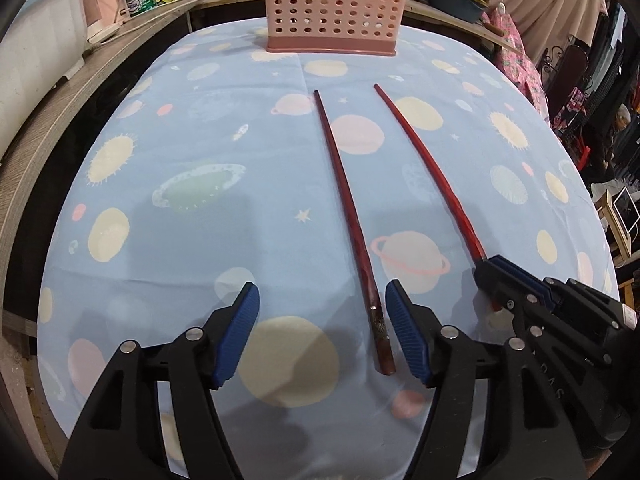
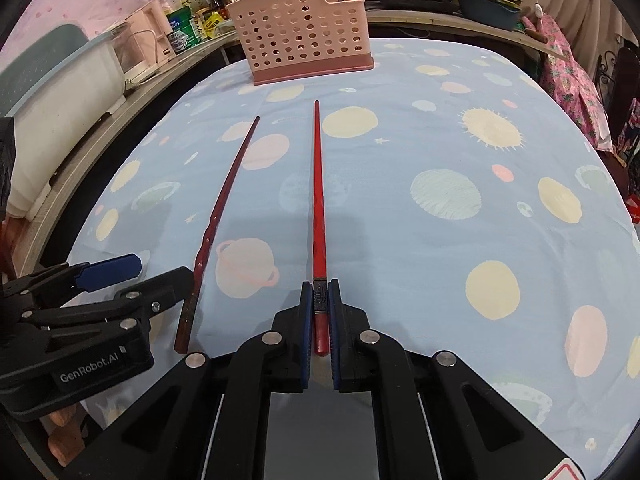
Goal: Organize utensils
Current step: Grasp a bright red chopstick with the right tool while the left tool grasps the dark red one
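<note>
Two red chopsticks lie roughly parallel on the bench [image 1: 168, 128], which is covered by a blue planet-print cloth, their thin tips pointing toward the far edge where a pink perforated utensil basket [image 1: 334, 8] stands upright. A red stick already shows in the basket's rear compartment in the right wrist view.

Right tongs [image 2: 321, 320]: together, clamped on the thick end of the brighter chopstick [image 2: 318, 184], whose length runs straight forward from between the pads. Whether that end is off the cloth cannot be told.

Left tongs [image 1: 322, 336]: apart, nothing pressed. The butt of the darker chopstick [image 1: 344, 200] sits between the pads, close to the right-hand pad [image 1: 404, 340] and well clear of the other. The left tongs straddle the thick end low over the near part of the bench; both tongs are pitched steeply downward and stand side by side, near the bench's near edge.

Judgement on the step in hand: the left grasp is the open item. It would be done best by centring the stick between the pads before closing, so that the closing pad does not roll it sideways across the cloth. The grip should sit on the thick end, as on the right, leaving the tip free to lead into a basket compartment. The thin stick on soft cloth may slip or pivot, so the pads should come low before closing. The two tongs are close together, so clearance between them needs watching during any lift.
</note>
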